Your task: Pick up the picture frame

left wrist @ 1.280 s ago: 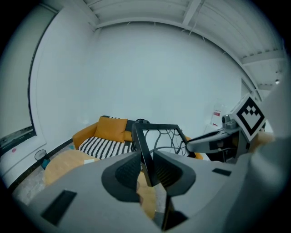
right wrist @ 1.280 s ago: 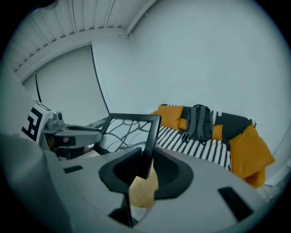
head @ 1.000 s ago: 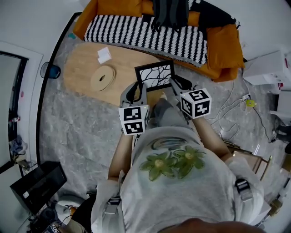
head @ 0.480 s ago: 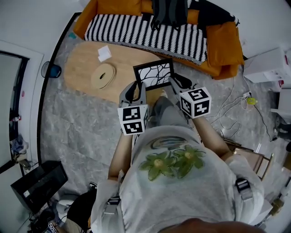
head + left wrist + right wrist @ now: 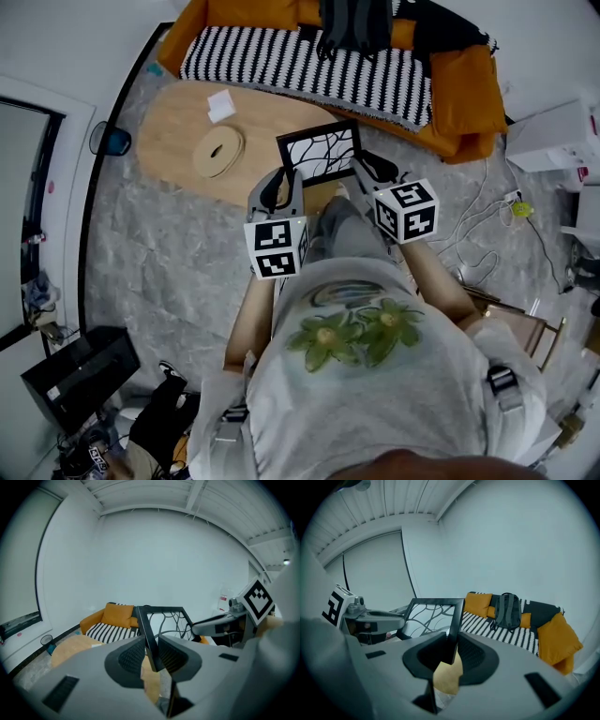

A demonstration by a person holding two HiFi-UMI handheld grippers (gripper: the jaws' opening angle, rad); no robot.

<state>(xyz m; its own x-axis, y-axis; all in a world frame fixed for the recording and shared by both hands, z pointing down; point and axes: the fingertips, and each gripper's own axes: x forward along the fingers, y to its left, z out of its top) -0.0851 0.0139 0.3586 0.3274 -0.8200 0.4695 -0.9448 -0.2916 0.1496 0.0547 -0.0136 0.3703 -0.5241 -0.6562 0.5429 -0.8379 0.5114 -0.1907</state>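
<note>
**Position.** The picture frame (image 5: 319, 150) is carried between the two claws in front of the person, over the near edge of the oval wooden tabletop (image 5: 173, 155). Its patterned face shows from above. The claws hide its lower edge in the head view. Both gripper views suggest the frame is clear of the tabletop, but this cannot be confirmed.

**Claw state.** The left claw (image 5: 151, 652) is partly closed, and its ribbed pads (image 5: 131, 656) press on the frame's left black rail. The right claw (image 5: 452, 649) is partly closed in the same way on the opposite rail. Neither claw touches the inner panel.

**Handling properties (judged).**
- Stiffness: the rails are thin, straight and dark. They look rigid enough to carry the load without flexing.
- Weight: probably light, since the section is narrow and the panel is flat.
- Fragility: the light panel with its black branch pattern may be glazed, so treat it as breakable. Do not pinch or strike it.
- Slip: the rail surface looks smooth. The ribbed pads help, but a narrow rail can pivot inside a grip.

**Where to hold.** Grip the two side rails at matching heights, as shown. Keep the pads square on the rail faces, clear of the corners and the panel. Keep both claws level with each other, because unequal motion would twist the frame or lever a rail out of one grip.
</note>
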